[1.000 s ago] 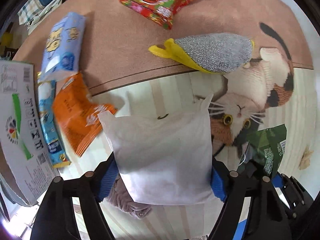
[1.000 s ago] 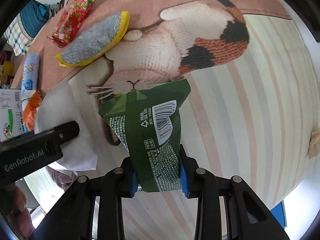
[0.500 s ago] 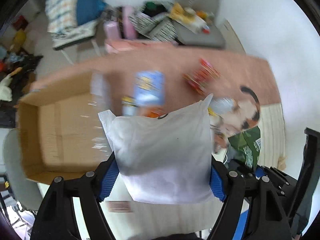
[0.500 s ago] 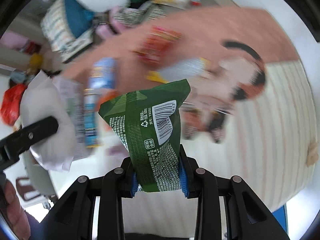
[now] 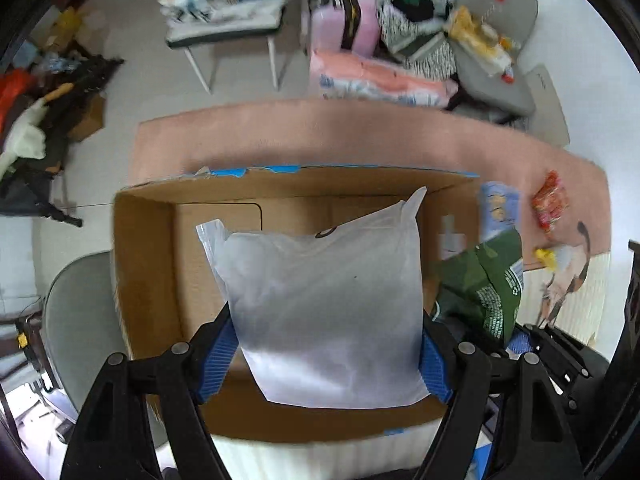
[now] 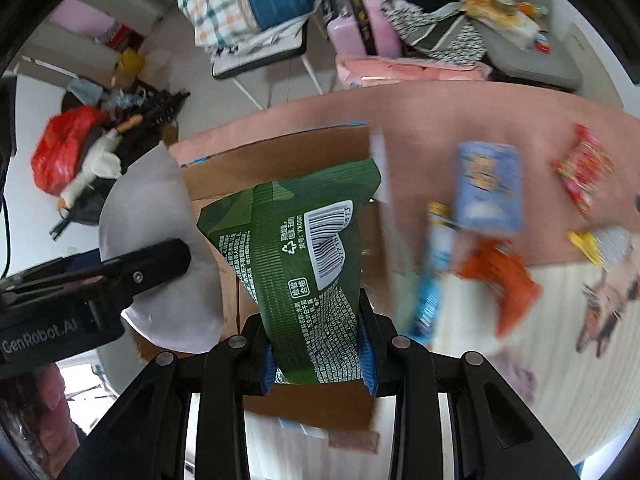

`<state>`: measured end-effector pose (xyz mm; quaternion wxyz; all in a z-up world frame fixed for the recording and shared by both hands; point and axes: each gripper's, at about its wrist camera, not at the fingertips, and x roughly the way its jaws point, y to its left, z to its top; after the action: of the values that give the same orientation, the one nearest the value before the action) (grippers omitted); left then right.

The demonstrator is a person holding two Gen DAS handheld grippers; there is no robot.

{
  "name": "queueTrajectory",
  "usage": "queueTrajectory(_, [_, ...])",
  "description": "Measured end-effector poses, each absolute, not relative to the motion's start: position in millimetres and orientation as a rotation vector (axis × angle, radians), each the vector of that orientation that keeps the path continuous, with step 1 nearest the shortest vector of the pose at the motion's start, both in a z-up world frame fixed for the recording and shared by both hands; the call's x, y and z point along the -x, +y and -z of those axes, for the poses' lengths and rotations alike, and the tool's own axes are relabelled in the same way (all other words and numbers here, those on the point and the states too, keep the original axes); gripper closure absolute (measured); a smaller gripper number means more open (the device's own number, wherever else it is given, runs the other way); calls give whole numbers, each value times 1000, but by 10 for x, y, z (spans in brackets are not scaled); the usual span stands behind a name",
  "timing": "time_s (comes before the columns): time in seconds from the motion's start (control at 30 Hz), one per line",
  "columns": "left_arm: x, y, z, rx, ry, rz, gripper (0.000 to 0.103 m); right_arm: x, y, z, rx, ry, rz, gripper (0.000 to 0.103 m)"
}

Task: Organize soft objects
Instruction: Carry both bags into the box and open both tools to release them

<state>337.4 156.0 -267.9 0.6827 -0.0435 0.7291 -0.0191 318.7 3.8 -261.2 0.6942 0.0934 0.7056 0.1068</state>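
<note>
My left gripper (image 5: 324,356) is shut on a white soft pouch (image 5: 320,300) and holds it above an open cardboard box (image 5: 144,264). My right gripper (image 6: 318,356) is shut on a green snack bag (image 6: 304,264) and holds it over the box's right end (image 6: 280,156). The green bag also shows in the left wrist view (image 5: 484,288), and the white pouch in the right wrist view (image 6: 156,216). Loose on the mat lie a blue packet (image 6: 488,188), an orange packet (image 6: 500,276), a red packet (image 6: 584,168) and a silver-yellow pouch (image 6: 604,244).
The box sits on a pink and striped cat mat (image 5: 360,136). Beyond it stand a chair with folded bedding (image 5: 228,4), a pink case (image 5: 344,20), a grey chair with clutter (image 5: 492,40) and a pile of things on the floor at left (image 5: 32,120).
Both grippers have lifted from the mat and swung left with their bags. They now hang over the cardboard box, which was at the left edge a second ago.
</note>
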Motion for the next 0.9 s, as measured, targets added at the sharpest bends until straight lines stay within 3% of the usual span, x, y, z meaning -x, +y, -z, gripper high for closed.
queueTrajectory(0.2, [-3674, 1653, 3321, 57, 1762, 156, 26, -3445, 378, 3293, -114, 1652, -189, 69])
queueTrajectory(0.5, [-3816, 1518, 3832, 18, 1871, 208, 22, -3568, 432, 3693, -68, 1713, -115, 68])
queueTrajectory(0.67, [-3831, 1544, 3822, 86, 1890, 181, 20, -3646, 394, 3748, -100, 1738, -124, 43])
queueTrajectory(0.73, [-3811, 1555, 3706, 69, 1858, 176, 10, -3674, 376, 3738, -94, 1736, -123, 39])
queueTrajectory(0.83, [-3761, 1560, 3495, 49, 1806, 166, 2, -3631, 419, 3566, -51, 1715, -117, 12])
queueTrajectory(0.9, [-3711, 1610, 3331, 67, 1776, 161, 1, -3576, 442, 3443, -31, 1699, -113, 10])
